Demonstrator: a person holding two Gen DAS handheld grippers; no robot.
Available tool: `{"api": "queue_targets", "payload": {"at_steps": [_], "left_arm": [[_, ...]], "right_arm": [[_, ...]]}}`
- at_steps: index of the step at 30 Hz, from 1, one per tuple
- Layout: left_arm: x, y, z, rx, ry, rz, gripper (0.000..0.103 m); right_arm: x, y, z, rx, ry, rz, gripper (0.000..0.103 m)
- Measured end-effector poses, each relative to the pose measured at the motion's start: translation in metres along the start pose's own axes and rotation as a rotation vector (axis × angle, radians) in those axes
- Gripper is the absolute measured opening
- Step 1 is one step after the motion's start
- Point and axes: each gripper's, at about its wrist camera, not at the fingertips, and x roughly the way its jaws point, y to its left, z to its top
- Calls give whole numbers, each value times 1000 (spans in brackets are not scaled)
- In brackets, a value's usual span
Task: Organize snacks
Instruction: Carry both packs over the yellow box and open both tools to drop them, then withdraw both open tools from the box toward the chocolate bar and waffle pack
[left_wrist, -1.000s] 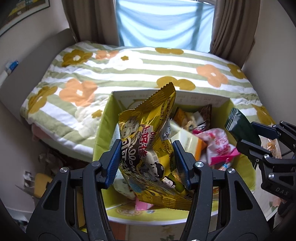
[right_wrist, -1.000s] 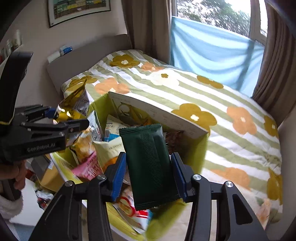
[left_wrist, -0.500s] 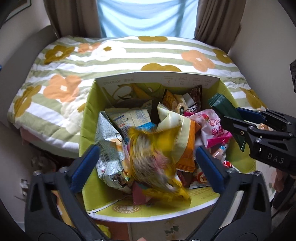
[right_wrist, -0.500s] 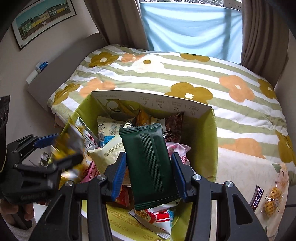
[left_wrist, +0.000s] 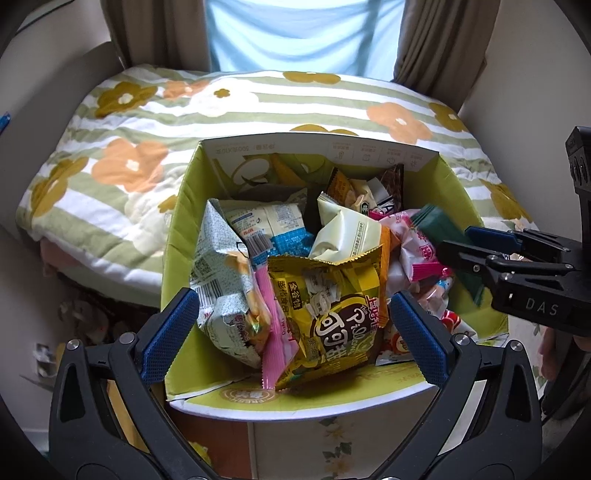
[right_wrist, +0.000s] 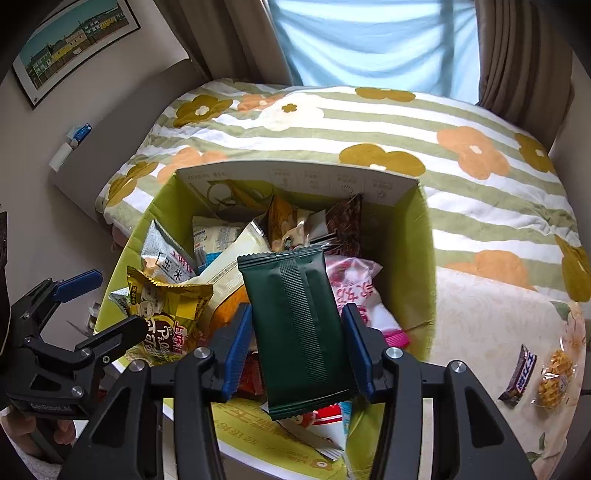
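A green cardboard box (left_wrist: 177, 236) (right_wrist: 424, 258) holds several snack packets. The yellow snack bag (left_wrist: 328, 314) (right_wrist: 166, 314) lies on top of the pile at the box's near side. My left gripper (left_wrist: 291, 332) is open above it, jaws wide apart, holding nothing; it also shows in the right wrist view (right_wrist: 99, 302). My right gripper (right_wrist: 295, 343) is shut on a dark green packet (right_wrist: 295, 325) and holds it upright over the box's right half. In the left wrist view that packet (left_wrist: 436, 225) shows blurred by the right gripper (left_wrist: 465, 240).
The box stands in front of a bed with a floral striped quilt (left_wrist: 147, 122) (right_wrist: 369, 122). A dark candy bar (right_wrist: 519, 374) and a clear-wrapped yellow snack (right_wrist: 554, 376) lie on the pale surface right of the box. Curtains and a window are behind.
My left gripper opened and let the yellow bag drop into the box, where it has settled. My right gripper moved over the box with the green packet still held.
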Motion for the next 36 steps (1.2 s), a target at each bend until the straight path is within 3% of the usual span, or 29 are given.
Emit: {"api": "queue_targets", "payload": {"at_steps": [1,3,13,20,26,30,36], "left_arm": [[0,-1,-1,3,1,5,103],[-3,-1,-3,2,-3,1,103],[-13,-6,-10,40,-23,18,103],[-23,-28,-6,84,-51,-19,103],[-37,-79,5,132,-103,-73,103],[-39,-125,9,172,-117,-106,103],[-17,-206,7,212,-70,-177,103]], "right_arm": [[1,2,-1,-2,-4,-3,76],[-2,5,-5,-10,-33,3,101],[-18,3,-12,-1,-92,-11,102],[-49,-11,-21,24,-135,-95,102],[-91,-54,-34,114,-195,-146,102],[-120,-112,-54,215,-219,-189,102],[-142,-176,-80,315,-247,-213,102]]}}
